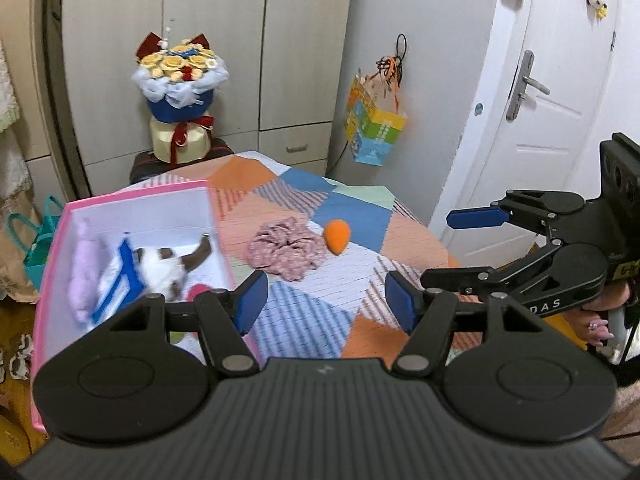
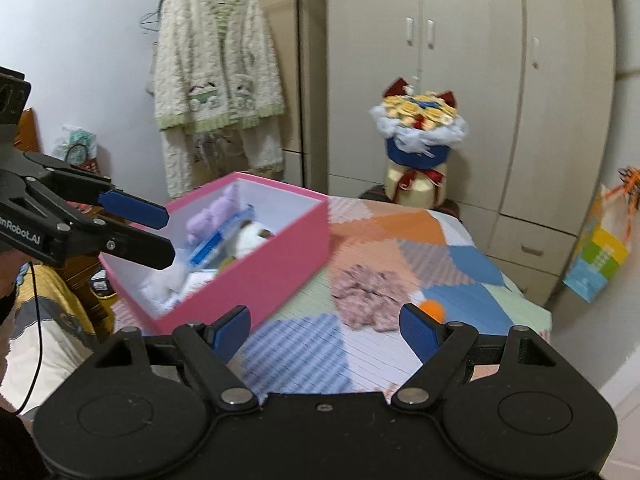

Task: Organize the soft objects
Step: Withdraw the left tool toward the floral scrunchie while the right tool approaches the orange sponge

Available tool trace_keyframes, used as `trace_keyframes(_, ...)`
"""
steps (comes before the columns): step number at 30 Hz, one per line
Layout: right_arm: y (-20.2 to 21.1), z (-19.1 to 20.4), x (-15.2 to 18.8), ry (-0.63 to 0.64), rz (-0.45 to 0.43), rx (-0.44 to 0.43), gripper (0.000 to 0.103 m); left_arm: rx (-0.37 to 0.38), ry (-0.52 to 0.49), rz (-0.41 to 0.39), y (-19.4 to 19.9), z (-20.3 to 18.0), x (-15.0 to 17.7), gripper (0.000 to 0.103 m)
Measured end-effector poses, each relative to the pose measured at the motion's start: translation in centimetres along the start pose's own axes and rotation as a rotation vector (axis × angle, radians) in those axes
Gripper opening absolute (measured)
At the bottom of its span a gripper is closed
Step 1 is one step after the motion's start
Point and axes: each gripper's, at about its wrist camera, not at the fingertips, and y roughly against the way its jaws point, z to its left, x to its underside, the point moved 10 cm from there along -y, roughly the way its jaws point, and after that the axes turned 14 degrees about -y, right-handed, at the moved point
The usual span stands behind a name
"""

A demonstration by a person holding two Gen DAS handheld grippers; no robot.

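Observation:
A pink box (image 1: 56, 240) (image 2: 256, 276) stands at the left of a patchwork-covered table (image 1: 312, 288) (image 2: 360, 360). It holds a purple plush (image 1: 82, 268) (image 2: 210, 214), a blue-and-white item (image 1: 118, 280) and a white-and-brown plush (image 1: 164, 266) (image 2: 250, 238). A pink floral scrunchie (image 1: 286, 250) (image 2: 368, 296) and an orange soft piece (image 1: 337, 236) (image 2: 434, 310) lie on the table beside the box. My left gripper (image 1: 326, 300) (image 2: 168, 232) is open and empty, above the table by the box. My right gripper (image 2: 326, 332) (image 1: 452, 248) is open and empty, to the right.
A flower bouquet (image 1: 180, 92) (image 2: 420, 136) stands on a stool behind the table, before wardrobes. A colourful paper bag (image 1: 374, 124) (image 2: 600, 252) hangs at the right. A white door (image 1: 552, 80) is at far right. A fluffy cardigan (image 2: 218, 68) hangs at the left.

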Motion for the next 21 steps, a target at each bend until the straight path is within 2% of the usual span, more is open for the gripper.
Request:
trace_keyframes(4, -0.5, -3.0, 0.1, -0.034, -0.022, 0.012, 0.085, -0.007, 0.023, 0.002, -2.5, -1.2, -0.6, 0.064)
trace_keyframes(12, -3.7, -8.1, 0.0, -0.073, -0.039, 0.044, 0.085, -0.09, 0.084, 0.025, -8.1, -2.0, -0.9, 0.064)
trace_keyframes(21, -8.0, -10.3, 0.2, -0.059, -0.018, 0.029, 0.078, -0.224, 0.245, -0.016, -14.2, 0.2, -0.6, 0.064)
